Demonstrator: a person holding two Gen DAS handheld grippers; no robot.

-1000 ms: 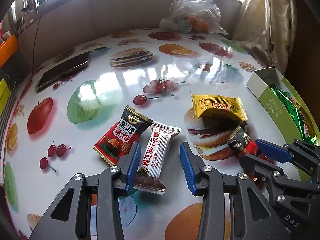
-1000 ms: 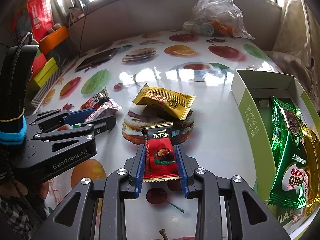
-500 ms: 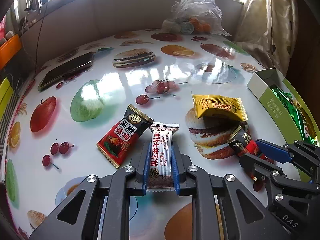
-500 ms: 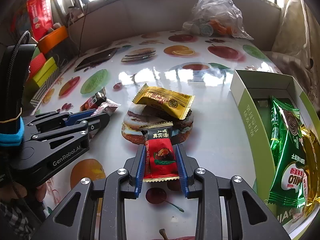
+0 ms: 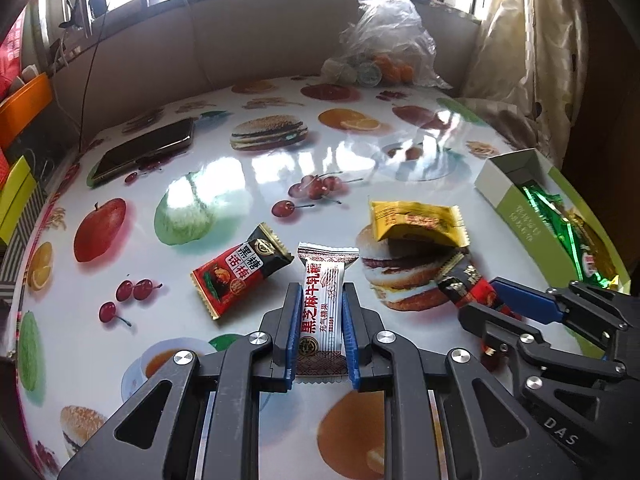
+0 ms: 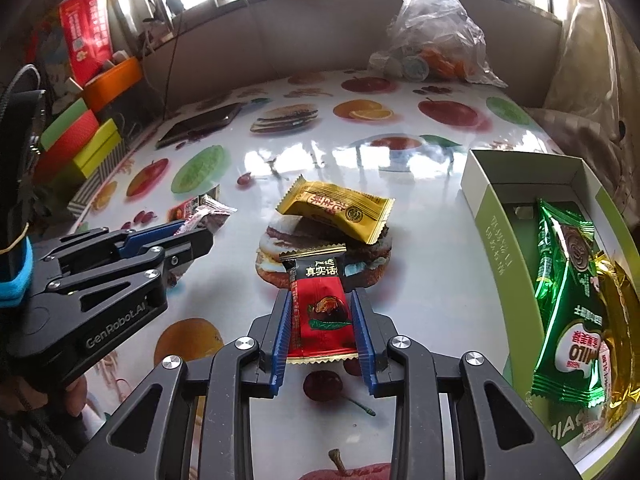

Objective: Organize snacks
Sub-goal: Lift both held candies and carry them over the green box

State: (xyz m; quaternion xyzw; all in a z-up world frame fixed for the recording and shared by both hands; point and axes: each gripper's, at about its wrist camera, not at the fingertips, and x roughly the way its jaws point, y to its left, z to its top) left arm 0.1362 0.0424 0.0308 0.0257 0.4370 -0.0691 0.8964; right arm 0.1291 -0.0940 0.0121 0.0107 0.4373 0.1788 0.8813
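Note:
My left gripper is shut on a white sesame candy packet, its blue pads pressing both long edges. A red-and-black plum packet lies just left of it on the table. My right gripper is shut on a red-and-black candy packet; in the left wrist view this gripper sits at the right. A yellow packet lies beyond it on the printed burger. The green-sided box at the right holds a green Milo sachet and a gold packet.
A dark phone lies at the far left of the fruit-print table. A clear plastic bag of small items sits at the back. Coloured boxes stack along the left edge. A curtain hangs at the right.
My left gripper slid forward around the white packet and closed its jaws onto it. The right gripper kept still with its red packet.

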